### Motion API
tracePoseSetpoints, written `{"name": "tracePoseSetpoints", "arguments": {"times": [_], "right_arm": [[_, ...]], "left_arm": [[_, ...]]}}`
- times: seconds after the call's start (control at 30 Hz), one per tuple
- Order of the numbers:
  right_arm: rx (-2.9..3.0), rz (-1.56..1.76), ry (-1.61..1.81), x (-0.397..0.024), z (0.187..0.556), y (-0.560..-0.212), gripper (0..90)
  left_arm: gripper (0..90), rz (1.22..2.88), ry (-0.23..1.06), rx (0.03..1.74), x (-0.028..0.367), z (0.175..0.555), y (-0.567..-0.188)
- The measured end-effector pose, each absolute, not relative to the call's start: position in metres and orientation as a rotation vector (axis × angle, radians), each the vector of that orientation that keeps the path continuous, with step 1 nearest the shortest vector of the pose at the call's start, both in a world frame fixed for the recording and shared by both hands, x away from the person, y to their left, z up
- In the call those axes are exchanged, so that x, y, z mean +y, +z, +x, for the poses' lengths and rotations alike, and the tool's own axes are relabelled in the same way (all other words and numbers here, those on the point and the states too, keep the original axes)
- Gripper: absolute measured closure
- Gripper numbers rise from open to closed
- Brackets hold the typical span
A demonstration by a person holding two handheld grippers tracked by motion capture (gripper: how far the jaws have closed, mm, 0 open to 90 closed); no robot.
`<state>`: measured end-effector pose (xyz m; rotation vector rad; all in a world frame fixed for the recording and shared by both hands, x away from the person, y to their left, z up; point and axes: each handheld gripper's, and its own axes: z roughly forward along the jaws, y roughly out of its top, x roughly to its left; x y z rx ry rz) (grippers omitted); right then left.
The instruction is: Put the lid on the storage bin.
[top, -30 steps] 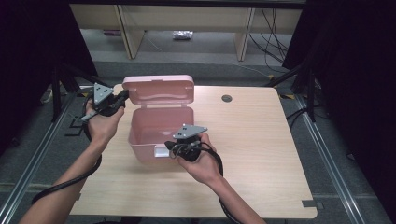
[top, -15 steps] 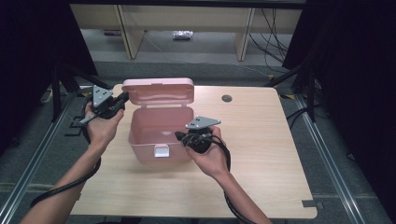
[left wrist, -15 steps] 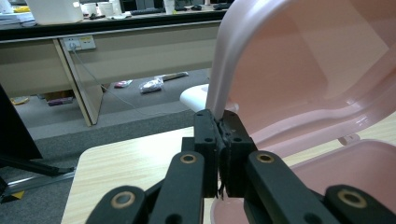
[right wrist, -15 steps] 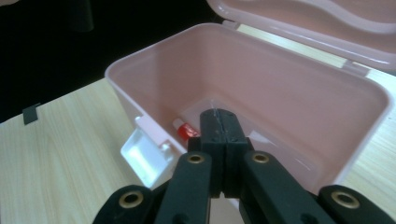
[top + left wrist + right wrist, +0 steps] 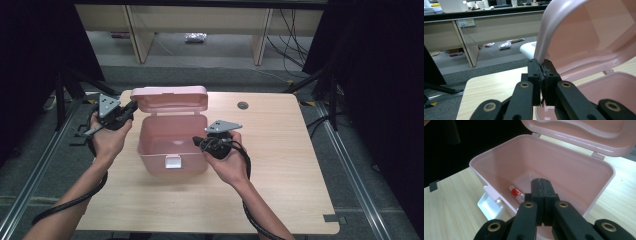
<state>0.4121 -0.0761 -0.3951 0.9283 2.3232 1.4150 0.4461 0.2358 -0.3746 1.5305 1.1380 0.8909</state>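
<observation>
The pink box (image 5: pixel 172 145) sits on the worktop (image 5: pixel 280 165) with its lid (image 5: pixel 170 98) swung up and back on the hinges. The left tool (image 5: pixel 541 66) is clamped on the lid's edge at the box's left rear corner, pads tight against the thin plastic, and seems to be propping the lid up. The right tool (image 5: pixel 541 185) has its jaws pressed together with nothing between them; it hovers just over the box's front right rim, pointing down into the box. On the floor of the box, against its front wall near the white latch (image 5: pixel 489 206), lies a small tube (image 5: pixel 517 193) with a red band.

Judging from this, opening the box is done and the lid is secured. What looks to be left is the tube: the right tool would need to spread its jaws, dip inside and take it, if taking it out is the aim. It could equally have just been dropped in, in which case the lid only needs closing and latching.

No brand, label or writing can be read on the box or lid; any print on the tube is too small to tell.
</observation>
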Motion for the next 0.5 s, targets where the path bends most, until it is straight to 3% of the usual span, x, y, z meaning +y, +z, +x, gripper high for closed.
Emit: {"name": "tracePoseSetpoints", "arguments": {"times": [0.5], "right_arm": [[2.302,0.985,1.428,-0.0836,0.4188,-0.3928,90.0]], "left_arm": [[86.5,1.538,0.885,1.136,0.236,0.4359,-0.3798]]}}
